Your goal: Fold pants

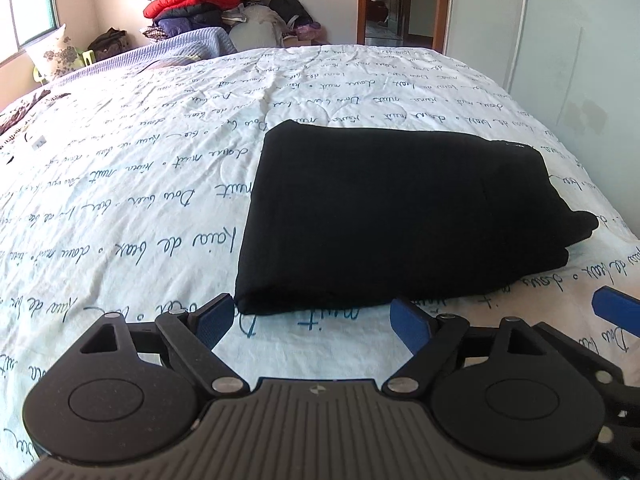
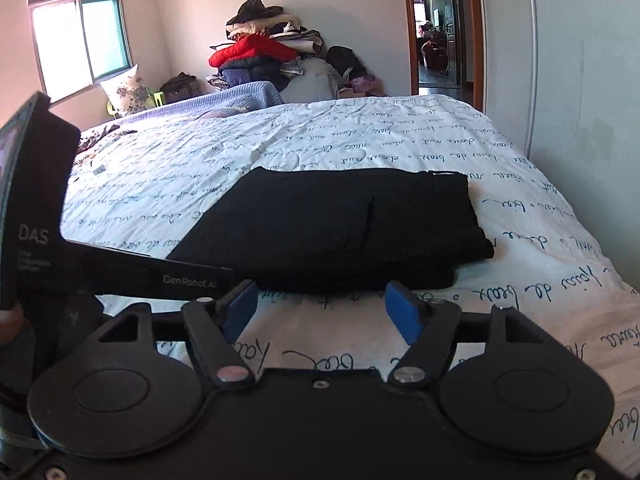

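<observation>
Black pants (image 1: 392, 212) lie folded into a flat rectangular bundle on the bed's white script-printed cover (image 1: 140, 184). My left gripper (image 1: 314, 320) is open and empty, just in front of the bundle's near edge. In the right wrist view the same pants (image 2: 340, 228) lie folded, with a pocket slit on top. My right gripper (image 2: 324, 312) is open and empty, just short of the near edge. The right gripper's blue fingertip (image 1: 616, 308) shows at the left view's right edge, and the left gripper's black body (image 2: 44, 220) fills the right view's left side.
A heap of clothes with a red jacket (image 1: 192, 0) stands against the far wall. A blue blanket (image 1: 192, 44) and a floral pillow (image 1: 56, 56) lie at the bed's head. A white wardrobe (image 2: 580, 80) runs along the right. An open doorway (image 2: 436, 28) is behind.
</observation>
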The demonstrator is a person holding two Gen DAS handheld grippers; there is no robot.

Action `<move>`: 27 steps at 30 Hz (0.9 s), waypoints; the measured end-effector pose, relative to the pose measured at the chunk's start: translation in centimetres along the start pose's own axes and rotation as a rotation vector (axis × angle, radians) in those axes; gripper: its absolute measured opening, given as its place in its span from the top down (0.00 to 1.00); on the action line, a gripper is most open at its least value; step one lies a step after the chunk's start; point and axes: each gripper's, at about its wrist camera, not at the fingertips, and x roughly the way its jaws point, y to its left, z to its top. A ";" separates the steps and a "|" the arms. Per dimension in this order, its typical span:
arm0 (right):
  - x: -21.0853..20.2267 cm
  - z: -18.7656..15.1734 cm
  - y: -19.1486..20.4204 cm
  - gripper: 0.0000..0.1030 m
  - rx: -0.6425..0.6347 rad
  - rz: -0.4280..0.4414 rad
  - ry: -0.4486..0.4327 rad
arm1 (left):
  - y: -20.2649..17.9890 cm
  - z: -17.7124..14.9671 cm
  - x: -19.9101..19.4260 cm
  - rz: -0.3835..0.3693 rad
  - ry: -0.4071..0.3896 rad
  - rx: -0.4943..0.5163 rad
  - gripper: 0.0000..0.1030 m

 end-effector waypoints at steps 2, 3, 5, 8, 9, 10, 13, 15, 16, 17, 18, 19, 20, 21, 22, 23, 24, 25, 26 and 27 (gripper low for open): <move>0.2 -0.3 0.2 0.31 -0.006 -0.012 0.004 | 0.0 -0.6 -0.1 -0.010 0.017 0.002 0.15; 0.2 -0.4 0.2 0.31 -0.001 -0.010 0.004 | 0.0 -0.9 0.0 -0.007 0.026 0.000 0.15; 0.1 -0.6 0.2 0.31 0.002 -0.001 0.004 | 0.0 -1.5 0.1 -0.002 0.037 -0.003 0.15; 0.1 -0.7 0.5 0.29 -0.014 -0.024 0.001 | -0.1 -2.1 0.3 0.004 0.054 0.000 0.15; 0.1 -0.8 0.6 0.29 -0.019 -0.026 0.003 | -0.1 -2.2 0.3 0.007 0.054 -0.001 0.15; 0.1 -0.9 0.6 0.29 -0.020 -0.025 0.006 | 0.0 -2.2 0.3 0.010 0.055 0.000 0.15; 0.0 -1.1 0.5 0.29 -0.016 -0.020 0.008 | -0.1 -2.3 0.3 0.012 0.055 0.001 0.15; 0.0 -1.1 0.5 0.29 -0.015 -0.021 0.008 | -0.1 -2.3 0.3 0.012 0.059 0.000 0.15; 0.0 -1.2 0.6 0.29 -0.015 -0.020 0.008 | -0.1 -2.3 0.4 0.012 0.061 0.000 0.15; -0.1 -1.3 0.6 0.29 -0.016 -0.018 0.009 | -0.1 -2.3 0.4 0.012 0.062 -0.001 0.15; -0.1 -1.3 0.6 0.29 -0.018 -0.016 0.009 | -0.1 -2.3 0.4 0.012 0.063 -0.002 0.15; -0.1 -1.3 0.6 0.29 -0.019 -0.017 0.009 | -0.1 -2.4 0.4 0.012 0.064 -0.002 0.15; -0.1 -1.4 0.6 0.29 -0.018 -0.018 0.010 | -0.1 -2.4 0.4 0.013 0.064 -0.001 0.15; -0.1 -1.4 0.6 0.29 -0.017 -0.017 0.011 | -0.1 -2.4 0.4 0.013 0.064 -0.001 0.15; -0.1 -1.4 0.5 0.29 -0.016 -0.016 0.012 | -0.1 -2.4 0.4 0.012 0.065 -0.001 0.15; -0.1 -1.4 0.5 0.29 -0.015 -0.017 0.012 | -0.1 -2.4 0.4 0.011 0.065 -0.002 0.15; -0.1 -1.5 0.5 0.29 -0.015 -0.017 0.013 | -0.1 -2.4 0.4 0.011 0.065 -0.002 0.15; -0.1 -1.5 0.5 0.29 -0.016 -0.016 0.014 | -0.1 -2.4 0.4 0.012 0.066 -0.001 0.15; -0.1 -1.5 0.5 0.29 -0.017 -0.016 0.014 | -0.1 -2.4 0.5 0.013 0.067 -0.001 0.15; -0.1 -1.5 0.5 0.29 -0.016 -0.017 0.015 | -0.2 -2.4 0.5 0.013 0.067 0.000 0.14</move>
